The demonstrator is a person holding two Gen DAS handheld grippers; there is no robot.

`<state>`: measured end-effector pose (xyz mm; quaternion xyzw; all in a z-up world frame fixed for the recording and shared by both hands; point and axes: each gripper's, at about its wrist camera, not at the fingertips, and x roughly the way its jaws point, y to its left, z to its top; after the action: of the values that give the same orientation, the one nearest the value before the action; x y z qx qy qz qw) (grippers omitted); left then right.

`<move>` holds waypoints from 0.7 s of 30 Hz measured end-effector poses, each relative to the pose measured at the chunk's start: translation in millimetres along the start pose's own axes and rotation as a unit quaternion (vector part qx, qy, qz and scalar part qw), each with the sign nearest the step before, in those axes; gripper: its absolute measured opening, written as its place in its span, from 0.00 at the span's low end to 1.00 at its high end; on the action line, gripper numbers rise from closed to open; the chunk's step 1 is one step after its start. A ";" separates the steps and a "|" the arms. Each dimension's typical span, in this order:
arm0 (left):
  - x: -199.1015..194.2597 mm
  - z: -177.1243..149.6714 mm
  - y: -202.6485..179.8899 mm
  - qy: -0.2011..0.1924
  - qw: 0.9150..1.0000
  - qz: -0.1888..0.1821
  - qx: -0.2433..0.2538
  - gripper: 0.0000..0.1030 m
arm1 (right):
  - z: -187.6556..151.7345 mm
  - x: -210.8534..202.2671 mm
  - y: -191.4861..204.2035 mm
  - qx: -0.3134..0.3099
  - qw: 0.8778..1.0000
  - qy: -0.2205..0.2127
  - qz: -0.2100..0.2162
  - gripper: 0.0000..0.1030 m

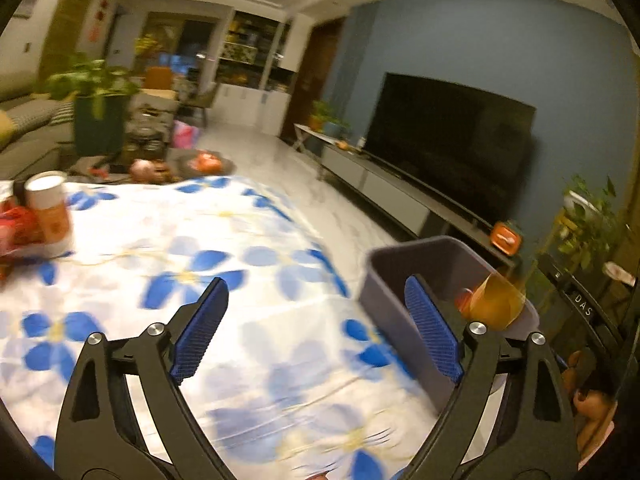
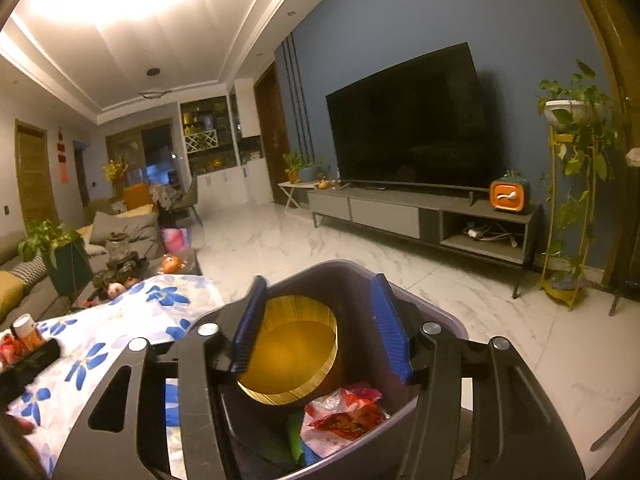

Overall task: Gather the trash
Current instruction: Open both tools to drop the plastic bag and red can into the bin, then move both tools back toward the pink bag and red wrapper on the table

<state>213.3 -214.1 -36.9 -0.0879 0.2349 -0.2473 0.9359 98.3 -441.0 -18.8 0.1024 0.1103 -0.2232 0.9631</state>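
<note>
**Two grippers at a flowered table, beside a grey bin**

In a living room with a blue wall, a large dark television [image 2: 408,120] hangs above a long low cabinet [image 2: 424,216] at about two o'clock from the table. The floor is pale marble tile. A potted vine on a yellow stand [image 2: 572,184] sits at three o'clock, and a sofa with cushions [image 2: 120,224] at ten o'clock.

The table is covered by a white cloth with blue flowers [image 1: 224,240]. At its far left edge, around nine o'clock, stand a pale cylindrical cup [image 1: 50,212] and a red crinkled wrapper [image 1: 16,228], touching.

A grey plastic bin [image 2: 432,312] stands just beside the table's right edge. Inside it lie a yellow paper cup [image 2: 292,352] on its side, open mouth facing up and out, and a red-and-white snack wrapper [image 2: 344,416] at its five o'clock, with something green beside that.

The left gripper [image 1: 316,328] hovers low over the cloth, its blue fingers spread wide with nothing between them.

The right gripper [image 2: 320,328] hangs over the bin, tilted down into it. Its jaws are apart; the left pad overlaps the cup's rim, and whether it touches cannot be told.
</note>
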 end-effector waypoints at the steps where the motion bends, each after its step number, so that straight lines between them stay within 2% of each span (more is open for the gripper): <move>1: -6.5 0.3 6.9 -0.004 1.000 0.009 -0.002 0.88 | 0.3 -1.9 0.1 0.001 1.000 -0.002 0.000 0.52; 5: -28.4 -0.3 26.6 -0.020 0.999 0.046 0.005 0.91 | 0.4 -11.2 6.2 -0.007 1.000 -0.008 0.001 0.56; 7: -37.0 -2.2 34.5 -0.023 0.998 0.061 0.007 0.92 | 0.4 -16.6 10.6 -0.014 1.000 -0.013 0.002 0.64; 12: -60.0 -5.7 60.0 -0.025 0.994 0.106 0.007 0.93 | 1.8 -31.4 20.6 -0.016 1.000 -0.020 0.006 0.76; 21: -106.6 -6.2 122.1 -0.046 0.982 0.181 -0.016 0.93 | -1.1 -52.1 65.0 -0.026 0.998 -0.017 0.052 0.81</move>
<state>179.9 -55.4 -34.4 -0.0701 0.2073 -0.0653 0.9736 81.9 -362.4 3.2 0.0793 0.0944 -0.1718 0.9774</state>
